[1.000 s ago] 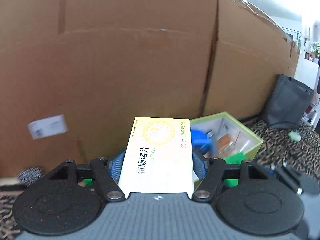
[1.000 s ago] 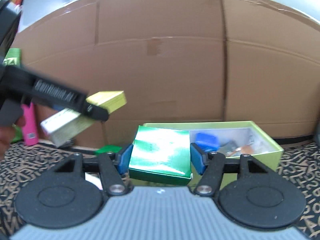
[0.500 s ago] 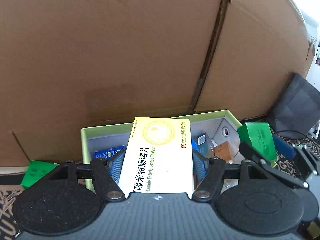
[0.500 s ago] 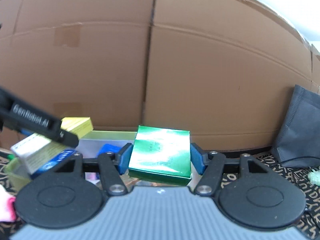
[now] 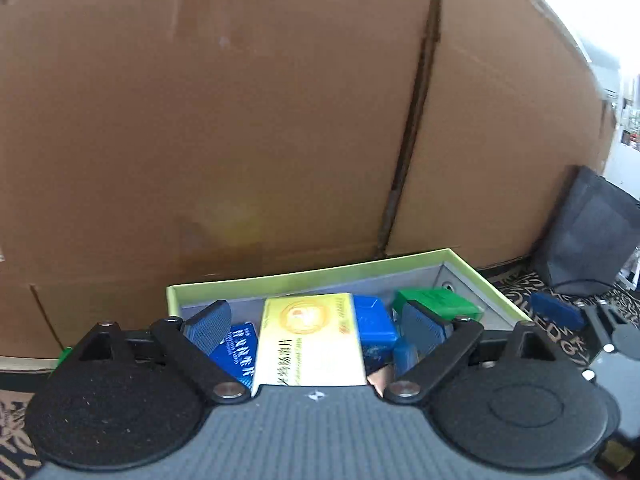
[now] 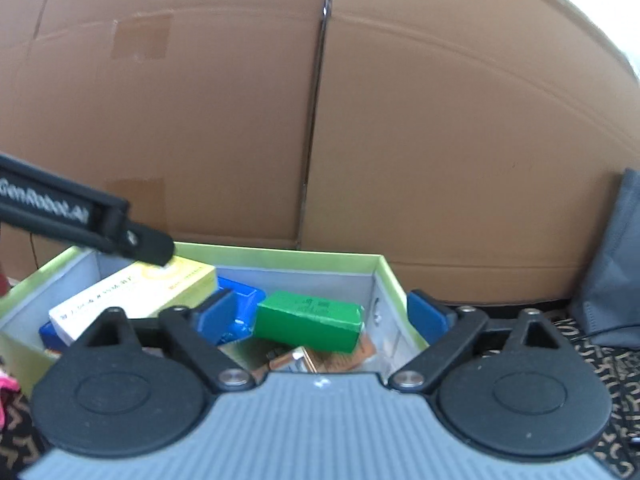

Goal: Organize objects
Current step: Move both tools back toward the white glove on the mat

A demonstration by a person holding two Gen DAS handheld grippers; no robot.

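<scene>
Left wrist view looks down over the left gripper (image 5: pixel 314 322), whose jaws stand spread wide, their blue pads clear of the yellow tablet box (image 5: pixel 310 340) lying between them inside the lime-green storage box (image 5: pixel 304 274). That tablet box rests tilted on top of a blue-printed carton (image 5: pixel 236 350) and a blue plastic case (image 5: pixel 374 320), with the green carton (image 5: pixel 438 300) lying just beside them toward the storage box's right wall. Behind everything rises a brown cardboard wall (image 5: pixel 240 120), and a dark grey bag (image 5: pixel 596 232) leans against it near the right edge of the patterned cloth (image 5: pixel 516 284) covering the counter. A tip of the right gripper (image 5: pixel 556 312) shows past the storage box's right rim. From the right wrist view, the right gripper (image 6: pixel 324 314) also has its jaws wide apart and holds nothing; the green carton (image 6: pixel 310 320) lies on its side in the storage box (image 6: pixel 280 254) below and between them, resting partly on the blue case (image 6: pixel 236 308) and on a brownish packet (image 6: pixel 312 358) at the bottom. One black finger of the left gripper (image 6: pixel 132 240) reaches in from the left, its tip at the top of the yellow tablet box (image 6: pixel 132 296), though contact cannot be judged. Something pink (image 6: pixel 6 386) shows at the far left edge, too cropped to identify.
</scene>
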